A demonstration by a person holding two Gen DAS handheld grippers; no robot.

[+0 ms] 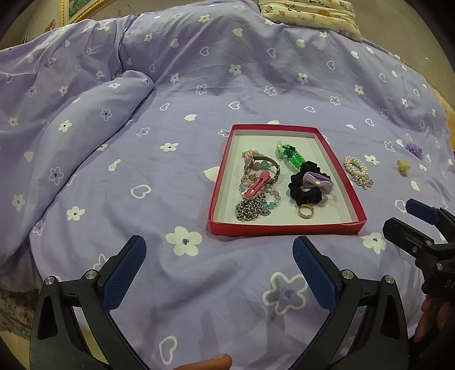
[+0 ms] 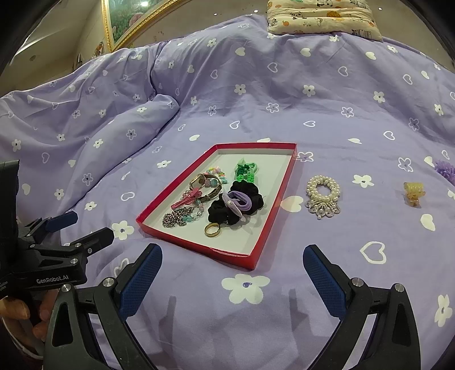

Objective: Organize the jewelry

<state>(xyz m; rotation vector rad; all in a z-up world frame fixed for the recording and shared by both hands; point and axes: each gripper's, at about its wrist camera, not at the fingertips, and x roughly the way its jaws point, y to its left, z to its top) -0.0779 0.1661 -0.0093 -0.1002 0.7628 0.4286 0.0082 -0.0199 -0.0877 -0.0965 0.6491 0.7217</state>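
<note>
A red tray [image 1: 349, 190] [image 2: 273, 216] lies on the purple bedspread holding a gold ring [image 1: 306, 212] [image 2: 212, 229], a black scrunchie [image 1: 305, 196] [image 2: 219, 213], a purple bow [image 1: 317, 181] [image 2: 239, 203], a green chain [image 1: 290, 155] [image 2: 244, 172], a silver chain [image 1: 248, 209] [image 2: 176, 217], a pink clip [image 1: 256, 185] [image 2: 186, 199] and a watch [image 1: 264, 166] [image 2: 206, 182]. Right of the tray lie a pearl bracelet [image 1: 357, 169] [image 2: 323, 195], a yellow clip [image 1: 403, 167] [image 2: 413, 193] and a purple piece [image 1: 413, 149] [image 2: 445, 169]. My left gripper [image 1: 219, 256] [image 2: 81, 227] is open before the tray. My right gripper [image 2: 231, 264] [image 1: 403, 216] is open, empty.
The bedspread [image 1: 170, 119] bunches into a thick fold [image 1: 85, 128] at the left. A patterned pillow [image 2: 321, 15] lies at the far end. A gold-framed picture [image 2: 133, 20] hangs behind. A hand [image 2: 20, 316] holds the left gripper.
</note>
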